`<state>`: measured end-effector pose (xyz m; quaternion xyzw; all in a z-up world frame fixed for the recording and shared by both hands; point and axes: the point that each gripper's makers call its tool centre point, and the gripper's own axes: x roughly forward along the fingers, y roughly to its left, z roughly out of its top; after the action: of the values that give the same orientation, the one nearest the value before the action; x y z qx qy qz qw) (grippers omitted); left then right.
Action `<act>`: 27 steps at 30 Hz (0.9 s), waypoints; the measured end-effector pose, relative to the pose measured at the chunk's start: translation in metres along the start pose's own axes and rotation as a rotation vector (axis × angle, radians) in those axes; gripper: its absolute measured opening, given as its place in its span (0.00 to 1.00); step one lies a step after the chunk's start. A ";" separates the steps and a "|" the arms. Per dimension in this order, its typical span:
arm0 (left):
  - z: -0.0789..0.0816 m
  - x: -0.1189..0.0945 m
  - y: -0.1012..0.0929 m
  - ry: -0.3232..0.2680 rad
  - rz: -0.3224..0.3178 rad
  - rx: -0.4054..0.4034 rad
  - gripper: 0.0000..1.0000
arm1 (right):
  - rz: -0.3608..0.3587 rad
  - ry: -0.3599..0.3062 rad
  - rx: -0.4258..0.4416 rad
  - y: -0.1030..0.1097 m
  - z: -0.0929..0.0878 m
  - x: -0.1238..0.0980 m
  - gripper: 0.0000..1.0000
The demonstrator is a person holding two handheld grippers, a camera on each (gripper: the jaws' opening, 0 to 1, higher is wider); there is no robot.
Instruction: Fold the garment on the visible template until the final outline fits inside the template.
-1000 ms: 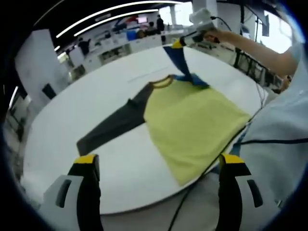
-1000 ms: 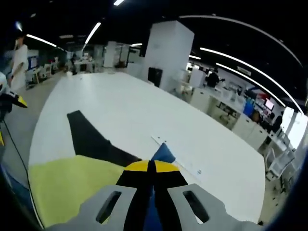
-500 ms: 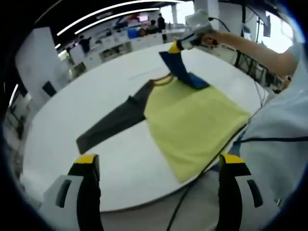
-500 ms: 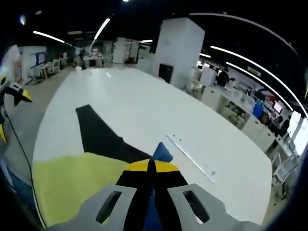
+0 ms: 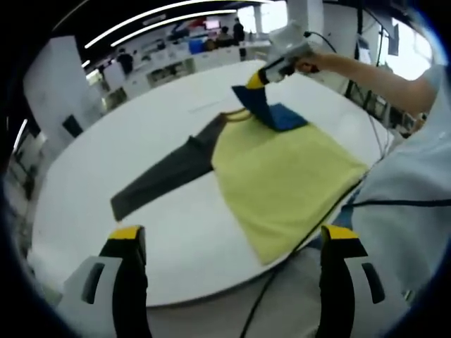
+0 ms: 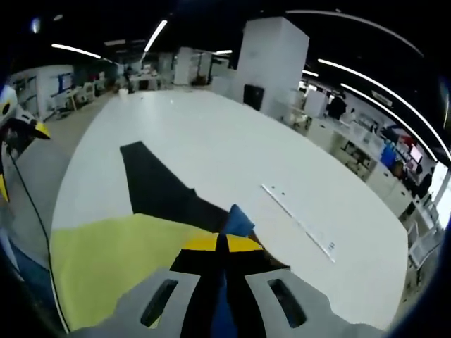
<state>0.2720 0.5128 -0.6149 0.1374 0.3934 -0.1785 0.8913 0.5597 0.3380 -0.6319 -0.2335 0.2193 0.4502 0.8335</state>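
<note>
Lifted further across the flat yellow shirt (image 5: 282, 176), right tongs (image 5: 257, 79) pinch its blue sleeve (image 5: 262, 105).

Open-plan office or lab floor, seen from beside a big work table.

A broad white table (image 6: 211, 151) with a rounded edge stands in a large hall under a dark ceiling crossed by long strip lights (image 6: 366, 74). A square white column (image 6: 271, 60) rises beyond the table, with a dark panel at its foot. Past it run rows of white desks (image 5: 165, 70) loaded with screens and clutter, and a few people (image 5: 125, 62) stand or sit among them. More desks and chairs fill the far end (image 6: 77, 91) of the floor, and bright windows (image 5: 412, 42) light one side. A cable (image 5: 282, 274) trails off the table's edge.
</note>
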 end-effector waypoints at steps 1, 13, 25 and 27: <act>0.000 0.000 0.000 0.000 -0.002 0.000 0.99 | 0.002 0.002 0.000 0.001 -0.001 0.001 0.02; -0.006 -0.002 0.002 0.000 0.007 -0.015 0.99 | 0.040 0.037 -0.003 0.021 -0.013 0.022 0.02; -0.009 -0.004 0.002 -0.013 0.016 -0.041 0.99 | 0.065 0.062 0.006 0.034 -0.023 0.037 0.02; -0.010 -0.003 0.001 -0.009 0.015 -0.043 0.99 | 0.067 0.063 0.007 0.035 -0.023 0.038 0.02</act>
<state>0.2637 0.5187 -0.6190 0.1202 0.3921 -0.1638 0.8972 0.5453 0.3662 -0.6793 -0.2373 0.2549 0.4694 0.8114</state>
